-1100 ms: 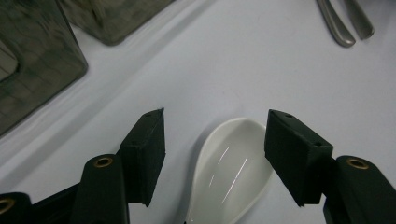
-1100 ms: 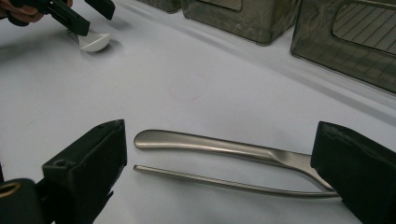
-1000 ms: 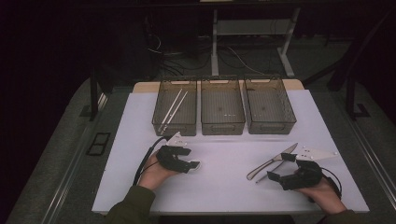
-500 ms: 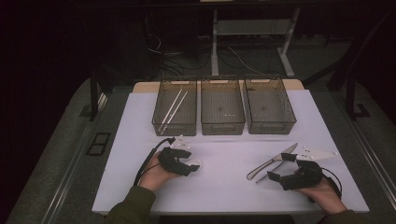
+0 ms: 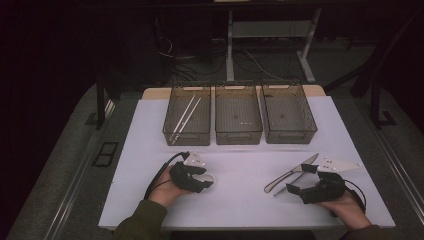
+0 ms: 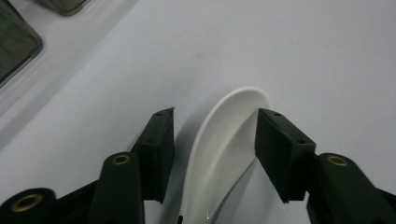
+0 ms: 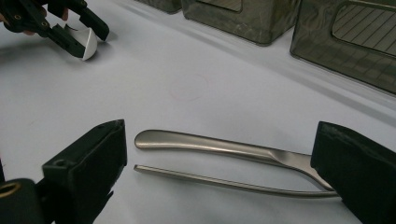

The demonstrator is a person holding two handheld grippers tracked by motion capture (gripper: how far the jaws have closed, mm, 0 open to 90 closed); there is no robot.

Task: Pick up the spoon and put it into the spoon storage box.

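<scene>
Currently, high view: we find the white bench (image 5: 240, 200) carrying three mesh bins (image 5: 238, 114) along its far edge; the left bin holds chopsticks (image 5: 184, 117).
Left gripper, high view: the left gripper (image 5: 200, 181) lies low near the front left of the bench, over a white spoon (image 5: 209, 178).
Right gripper, high view: the right gripper (image 5: 299, 181) rests near the front right corner, beside a steel knife (image 5: 292, 171) and a thinner steel piece (image 5: 289, 184).
Change since earlier frames: we see almost none; both grippers sit about where they were, so we judge the grasp is only being lined up.
Left gripper view: jaws stand partly open, straddling the spoon (image 6: 224, 154); one pad (image 6: 280, 149) seems to touch its rim, the other stands apart. Nothing is clamped yet.
Right gripper view: jaws stand wide apart, empty, either side of the knife (image 7: 219, 145) and the thin piece (image 7: 224, 182), both flat on the bench. The left gripper (image 7: 70, 28) and spoon (image 7: 88, 43) show farther off.
Next, as we judge: close on the spoon, then carry it to a bin.
</scene>
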